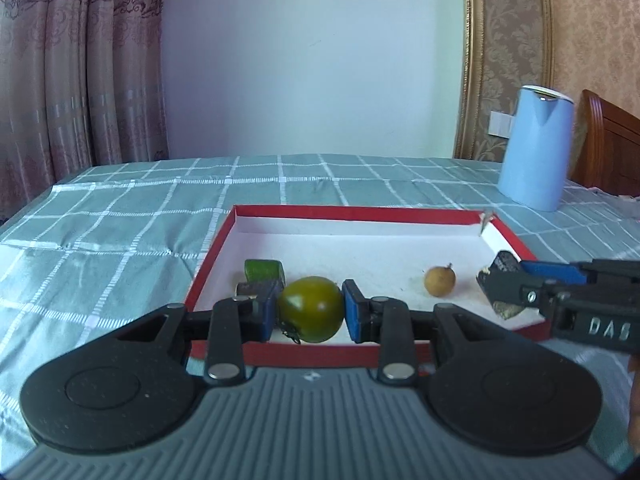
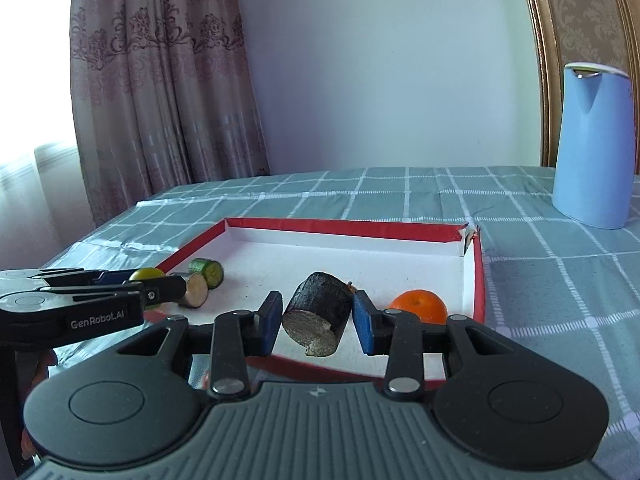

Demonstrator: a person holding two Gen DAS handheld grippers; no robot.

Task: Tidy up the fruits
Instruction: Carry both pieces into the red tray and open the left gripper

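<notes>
- On the far left hangs a pink patterned curtain (image 1: 80, 60), with a pale wall behind the table.
- A teal checked tablecloth (image 1: 120, 208) covers the table.
- A shallow red-edged tray (image 1: 208, 256) with a white floor lies on the cloth; its far right corner is torn.
- At the tray's left end a green cucumber piece (image 1: 262, 269) lies on the floor, and the right wrist view shows a second pale-ended cut piece (image 2: 195, 290) just beside it.
- The left gripper (image 1: 310, 310) has its 2 blue pads pressed against the sides of a green tomato (image 1: 311, 308), at the tray's near left edge; whether the tomato rests on the floor or is lifted cannot be told.
- A small brown round fruit (image 1: 436, 281) sits on the tray floor, right of the tomato.
- The right gripper (image 2: 316, 322) has its jaws set either side of a dark cut cylinder (image 2: 318, 320), tilted with its pale cut face toward the camera; the left pad touches it, and a small gap shows at the right pad.
- An orange (image 2: 419, 306) rests in the tray's near right part, just beyond that gripper's right finger.
- A blue kettle (image 1: 536, 148) stands on the cloth beyond the tray's right corner, well apart from it.
</notes>
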